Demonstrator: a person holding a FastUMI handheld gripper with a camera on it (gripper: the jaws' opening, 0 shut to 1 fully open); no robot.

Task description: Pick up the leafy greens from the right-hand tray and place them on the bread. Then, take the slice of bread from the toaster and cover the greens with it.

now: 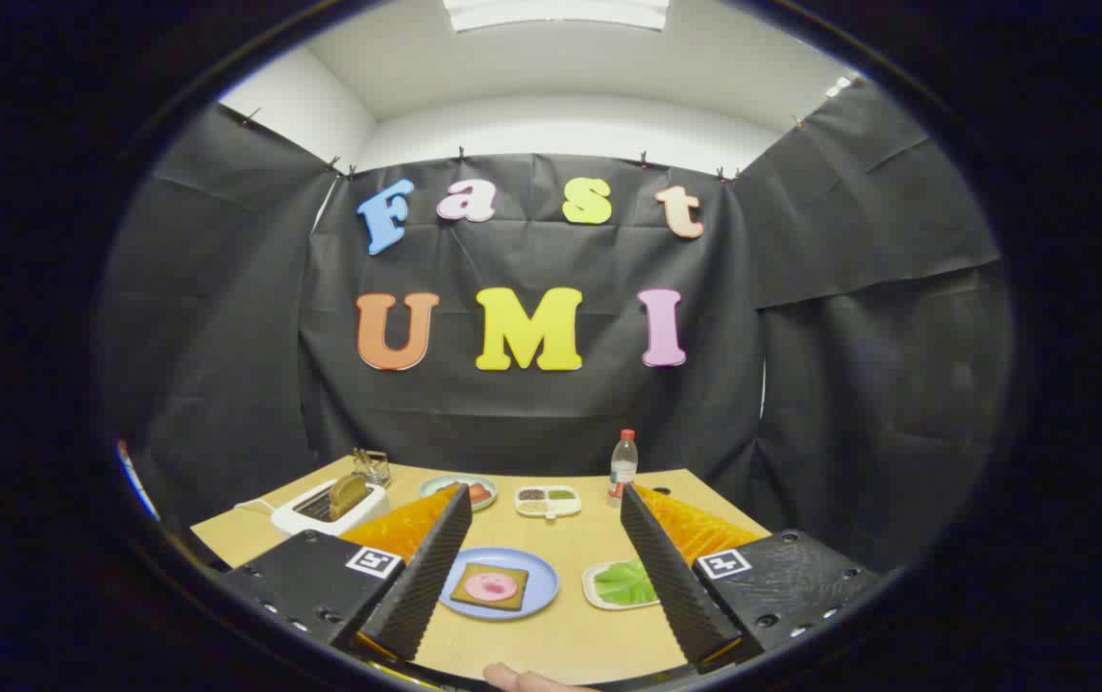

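Note:
My gripper (543,500) hangs open above the wooden table, nothing between its fingers. Between the fingers and below them lies a blue plate (541,586) with a slice of bread (489,587) topped by a pink round of meat. The leafy greens (625,581) rest on a white tray (595,588) right of the plate, partly hidden by the right finger. A white toaster (320,509) stands at the back left beyond the left finger, with a slice of toast (348,494) sticking up out of its slot.
Farther back are a pale plate with red food (476,491), a white divided dish of condiments (548,500), a plastic bottle (623,467) and a small wire rack (372,467). A fingertip of a person's hand (512,679) shows at the table's near edge.

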